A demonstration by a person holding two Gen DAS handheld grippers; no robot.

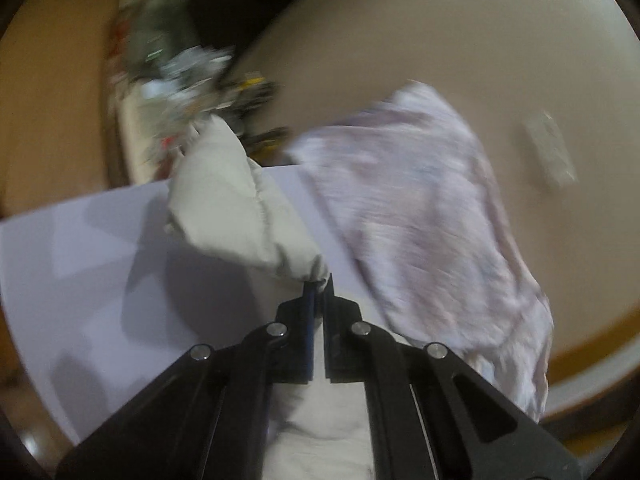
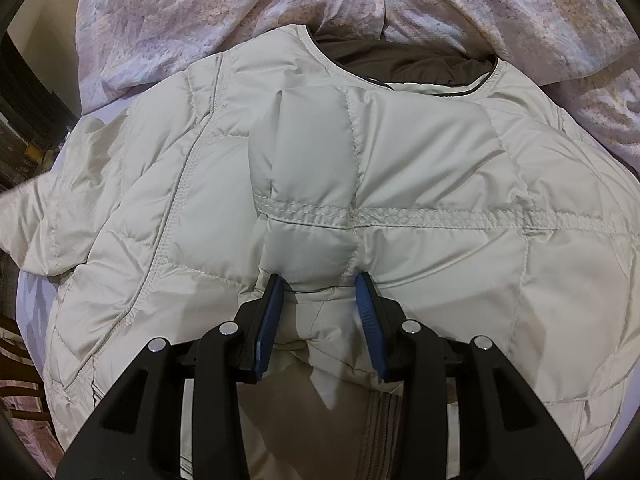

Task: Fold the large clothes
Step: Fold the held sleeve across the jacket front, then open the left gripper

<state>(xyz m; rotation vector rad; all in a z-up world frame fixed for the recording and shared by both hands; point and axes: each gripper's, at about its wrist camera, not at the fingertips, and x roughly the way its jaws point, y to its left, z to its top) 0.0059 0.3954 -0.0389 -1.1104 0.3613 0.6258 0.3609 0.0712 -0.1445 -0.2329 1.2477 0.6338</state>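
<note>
A cream quilted puffer jacket (image 2: 400, 160) lies spread on a pale lilac sheet (image 2: 32, 292), collar away from me, dark lining showing at the neck. My right gripper (image 2: 320, 284) is open, its blue pads (image 2: 270, 320) pressed against a raised fold of the jacket's folded-over part. My left gripper (image 1: 318, 288) is shut on the jacket's sleeve (image 1: 232, 204) and holds its cuff end lifted above the sheet (image 1: 100, 260). The left wrist view is blurred by motion.
A crumpled pink-lilac patterned quilt (image 2: 240, 12) lies beyond the collar and also shows in the left wrist view (image 1: 420, 220). A cluttered shelf (image 1: 172, 72) and a beige wall (image 1: 460, 40) with a socket stand behind the bed.
</note>
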